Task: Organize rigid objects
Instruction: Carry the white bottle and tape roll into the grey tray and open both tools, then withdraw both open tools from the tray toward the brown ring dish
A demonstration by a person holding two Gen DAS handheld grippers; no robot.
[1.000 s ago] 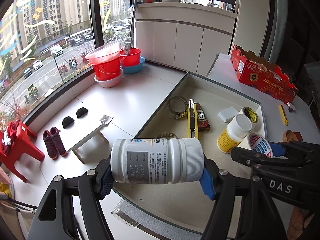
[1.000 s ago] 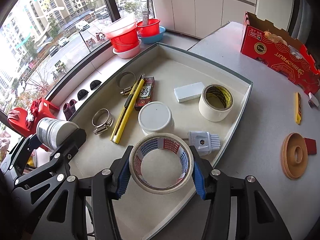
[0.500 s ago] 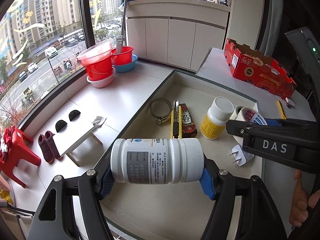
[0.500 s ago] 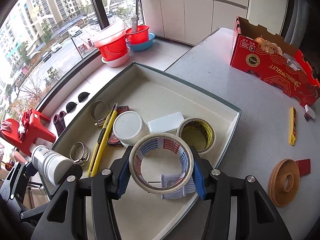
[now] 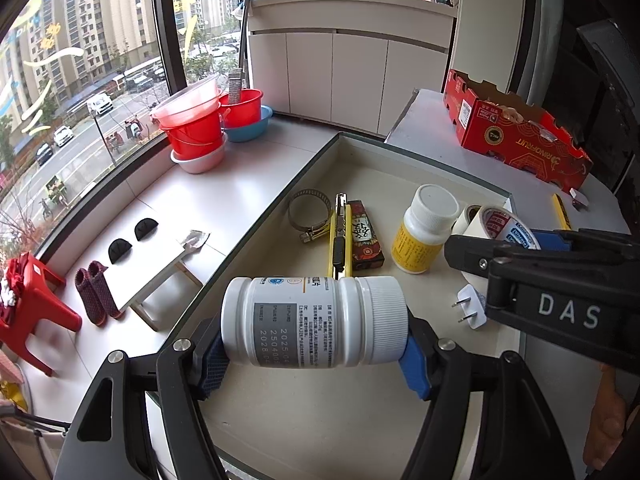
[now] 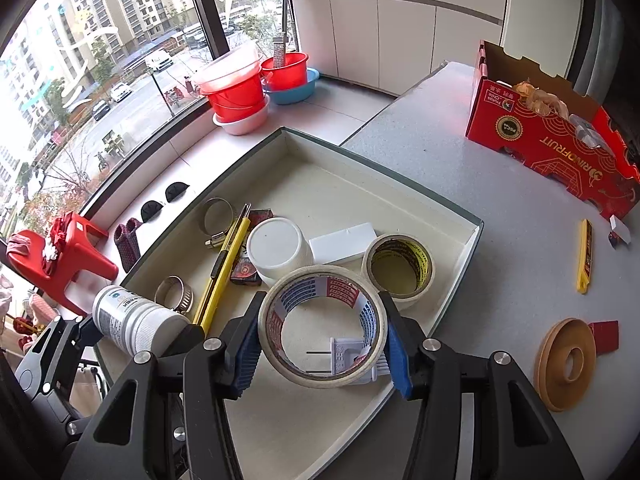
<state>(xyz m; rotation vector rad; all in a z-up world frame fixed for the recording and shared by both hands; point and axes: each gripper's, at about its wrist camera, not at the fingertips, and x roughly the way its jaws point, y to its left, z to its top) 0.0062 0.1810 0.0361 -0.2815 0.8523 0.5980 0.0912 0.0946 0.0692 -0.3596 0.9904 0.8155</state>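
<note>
Grey speckled counter (image 6: 460, 184) — shallow tray (image 6: 474, 240) — beside city-view window (image 6: 100, 52).

Red plastic stool (image 5: 38, 304), stacked red basins (image 5: 194, 132) by the window, white cabinets (image 5: 340, 76), slippers (image 5: 96, 294) on the floor

Curved window (image 5: 80, 92) (daylight, towers outside), white cabinets (image 5: 344, 76), pale floor tiles (image 5: 224, 188), red stool (image 5: 36, 304)

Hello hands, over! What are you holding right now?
Left gripper shut on white bottle. Right gripper shut on tape roll. Both over tray; plug beneath tape roll.
</note>
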